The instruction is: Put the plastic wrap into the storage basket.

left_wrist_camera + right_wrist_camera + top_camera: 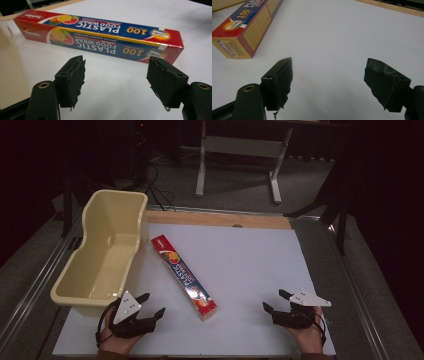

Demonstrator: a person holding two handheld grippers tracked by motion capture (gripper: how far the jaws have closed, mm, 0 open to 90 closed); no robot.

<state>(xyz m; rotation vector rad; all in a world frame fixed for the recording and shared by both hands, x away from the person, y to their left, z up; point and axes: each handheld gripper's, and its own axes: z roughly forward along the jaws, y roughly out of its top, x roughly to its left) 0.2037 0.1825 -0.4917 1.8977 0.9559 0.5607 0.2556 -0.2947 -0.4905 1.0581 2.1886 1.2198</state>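
Observation:
A long red and blue box of plastic food wrap (184,276) lies slantwise on the white table top, just right of a cream plastic tub (102,252). My left gripper (151,306) rests near the front edge, left of the box's near end, jaws open and empty. In the left gripper view the box (100,40) lies across the scene beyond the open gripper (116,72). My right gripper (276,301) sits at the front right, open with nothing between its fingers. The right gripper view has the box's end (239,37) at upper left, apart from the gripper (328,72).
The white board (250,265) lies on a wooden table whose bare strip (220,219) runs along the far edge. The tub stands at the board's left edge. Beyond the table are a white desk frame (240,155) and cables on a grey floor.

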